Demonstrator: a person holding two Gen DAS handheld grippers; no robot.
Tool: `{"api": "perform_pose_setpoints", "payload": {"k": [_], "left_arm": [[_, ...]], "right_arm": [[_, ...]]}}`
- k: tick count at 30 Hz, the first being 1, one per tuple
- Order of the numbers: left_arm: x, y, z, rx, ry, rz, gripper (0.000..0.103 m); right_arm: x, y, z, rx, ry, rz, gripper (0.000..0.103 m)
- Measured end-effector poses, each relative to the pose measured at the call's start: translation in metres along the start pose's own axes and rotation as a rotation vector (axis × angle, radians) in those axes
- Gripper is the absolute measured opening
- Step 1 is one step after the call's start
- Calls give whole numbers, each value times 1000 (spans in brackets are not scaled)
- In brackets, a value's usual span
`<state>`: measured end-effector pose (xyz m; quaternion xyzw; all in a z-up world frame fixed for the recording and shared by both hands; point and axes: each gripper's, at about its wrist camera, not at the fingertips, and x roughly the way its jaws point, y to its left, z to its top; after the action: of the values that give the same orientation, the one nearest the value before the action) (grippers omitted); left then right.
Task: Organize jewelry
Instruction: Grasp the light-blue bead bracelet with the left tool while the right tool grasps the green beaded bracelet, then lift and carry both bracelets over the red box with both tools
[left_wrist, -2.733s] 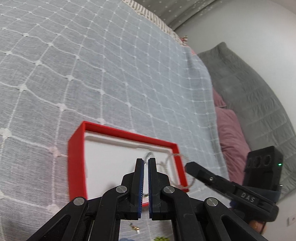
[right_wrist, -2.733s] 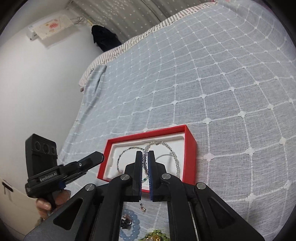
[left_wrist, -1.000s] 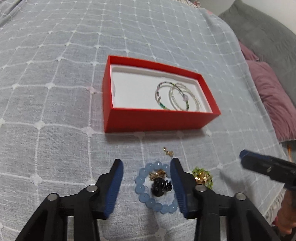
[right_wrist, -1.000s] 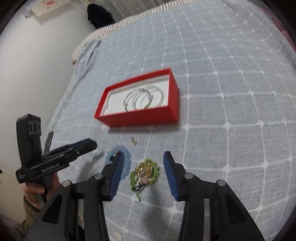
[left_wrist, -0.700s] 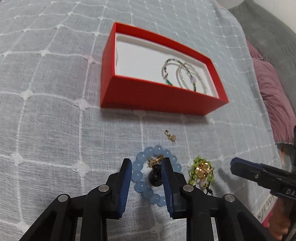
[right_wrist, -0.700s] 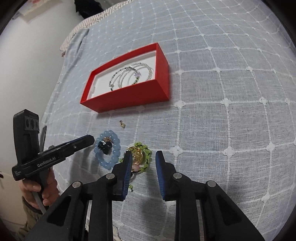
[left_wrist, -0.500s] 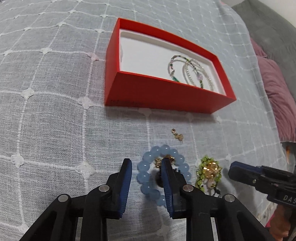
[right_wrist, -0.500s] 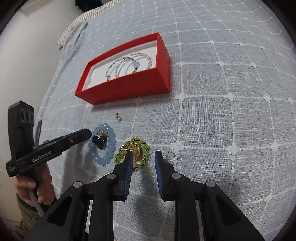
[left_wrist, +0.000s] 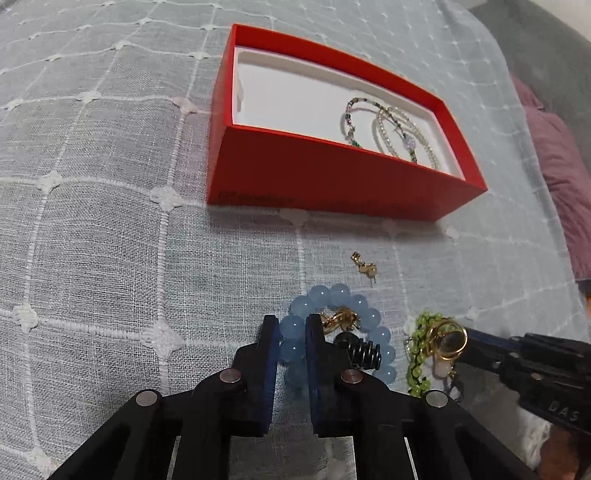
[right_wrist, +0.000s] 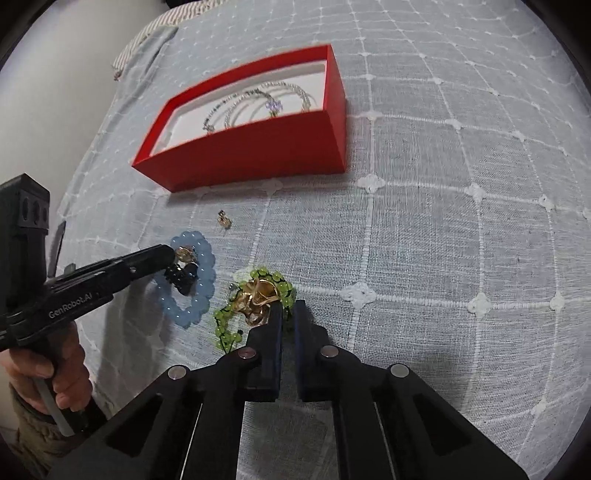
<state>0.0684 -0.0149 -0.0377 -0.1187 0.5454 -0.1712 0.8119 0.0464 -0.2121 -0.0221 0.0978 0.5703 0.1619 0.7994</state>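
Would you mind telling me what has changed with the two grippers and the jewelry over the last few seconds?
Both grippers left the red box, opened, dropped to the loose jewelry and closed. The left gripper now pinches the blue bead bracelet; the right gripper has closed at the edge of the green bead bracelet. The box, the thin bracelets inside it and the small gold earring stayed put.

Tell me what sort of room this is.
Most likely a bedroom: the jewelry lies on a bed's grey checked bedspread, a purple pillow sits at one edge, and striped bedding meets the wall.
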Motion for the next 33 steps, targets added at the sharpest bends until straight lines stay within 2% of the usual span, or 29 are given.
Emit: {"api": "perform_pose_setpoints", "payload": {"k": [10,17,33], "left_arm": [[-18,-6,1,25,-49,-17,8],[-31,-7,2,33,-81,-39,8],[-49,-18,1,71,-130,-49,8]], "right_arm": [[-27,11,3,-47,-90,86,5],[-35,15,3,-67,-111,120,5],[-40,21,2,-96,-144,130,5]]}}
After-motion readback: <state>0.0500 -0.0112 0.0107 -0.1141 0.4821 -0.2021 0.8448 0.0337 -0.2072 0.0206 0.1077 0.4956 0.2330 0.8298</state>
